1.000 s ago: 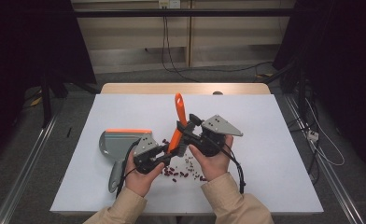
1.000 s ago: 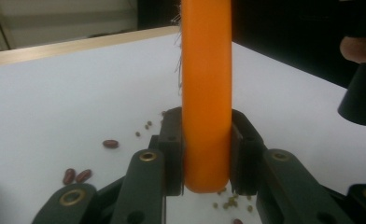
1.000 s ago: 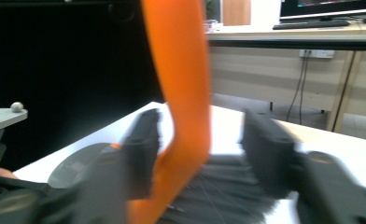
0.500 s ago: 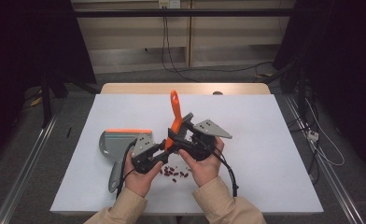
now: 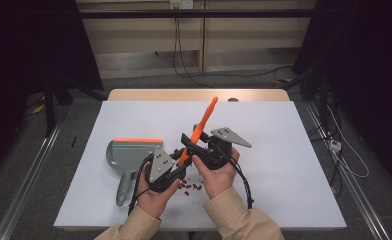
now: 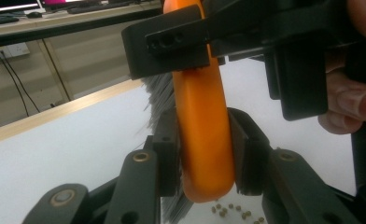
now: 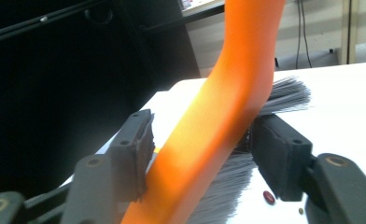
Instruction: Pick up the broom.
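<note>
The white table (image 5: 284,165) sits in a dark room. My left gripper (image 6: 204,158) squeezes the orange brush (image 5: 200,129) above the red beans (image 5: 189,186). My right gripper (image 7: 204,158) has been closing around its handle. Next I think I sweep toward the dustpan (image 5: 131,152).

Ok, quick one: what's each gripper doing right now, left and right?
Left gripper: shut on the orange brush, near its bristle end.
Right gripper: jaws just closing around the brush handle; one pad touches, a gap shows at the other.

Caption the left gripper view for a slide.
Left gripper clamps the orange brush upright while the right gripper closes around its handle above scattered beans.
</note>
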Tool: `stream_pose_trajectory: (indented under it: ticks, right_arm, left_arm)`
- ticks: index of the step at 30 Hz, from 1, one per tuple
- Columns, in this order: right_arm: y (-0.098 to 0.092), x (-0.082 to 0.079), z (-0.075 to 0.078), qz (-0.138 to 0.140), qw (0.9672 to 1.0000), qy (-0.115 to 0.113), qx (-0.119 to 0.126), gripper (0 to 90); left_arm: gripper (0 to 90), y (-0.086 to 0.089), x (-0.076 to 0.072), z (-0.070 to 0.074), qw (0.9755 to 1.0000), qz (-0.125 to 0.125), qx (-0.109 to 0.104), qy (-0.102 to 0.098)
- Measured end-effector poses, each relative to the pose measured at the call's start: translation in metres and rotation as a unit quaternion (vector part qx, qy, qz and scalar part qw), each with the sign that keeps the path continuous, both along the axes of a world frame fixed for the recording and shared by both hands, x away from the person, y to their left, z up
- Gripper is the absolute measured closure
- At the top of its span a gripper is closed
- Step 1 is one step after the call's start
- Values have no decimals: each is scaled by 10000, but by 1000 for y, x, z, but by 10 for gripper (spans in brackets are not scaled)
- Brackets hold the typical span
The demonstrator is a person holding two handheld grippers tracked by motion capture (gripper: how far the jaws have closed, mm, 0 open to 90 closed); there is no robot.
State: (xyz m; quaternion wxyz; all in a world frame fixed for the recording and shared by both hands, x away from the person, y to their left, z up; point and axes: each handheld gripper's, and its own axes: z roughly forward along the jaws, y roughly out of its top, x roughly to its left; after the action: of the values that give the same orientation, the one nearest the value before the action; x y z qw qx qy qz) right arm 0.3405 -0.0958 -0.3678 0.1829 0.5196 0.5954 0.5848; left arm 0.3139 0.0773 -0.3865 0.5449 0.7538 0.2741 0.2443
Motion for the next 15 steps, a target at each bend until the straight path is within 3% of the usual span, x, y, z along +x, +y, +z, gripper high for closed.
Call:
stream_pose_trajectory:
  ticks: [2, 5, 6, 7, 8, 10, 13, 15]
  right_arm:
    - [-2, -1, 1, -2, 9999, 109, 128, 514]
    - [-7, 0, 3, 78, 9990, 268, 354, 636]
    - [-8, 0, 2, 143, 9989, 272, 353, 707]
    - [-8, 0, 2, 181, 9996, 90, 180, 716]
    - [-11, 1, 3, 147, 9998, 75, 87, 716]
    - [-21, 5, 5, 135, 9997, 119, 150, 716]
    - [-38, 9, 7, 64, 9999, 93, -56, 716]
    - [-47, 10, 9, 140, 9997, 115, -172, 716]
  left_arm:
    - [643, -2, -1, 0, 10000, 13, 37, -24]
    - [571, -5, 2, -2, 9999, -76, -16, 137]
    - [607, -5, 4, -3, 9996, -213, -61, 190]
    - [611, -4, 4, -3, 9994, -210, -81, 250]
    - [562, -3, 5, -3, 9993, -208, -102, 281]
    - [469, 1, 8, -3, 9986, -186, -203, 451]
    - [425, 7, 12, -5, 9982, -216, -192, 524]
    - [346, 9, 14, -5, 9973, -283, -272, 617]
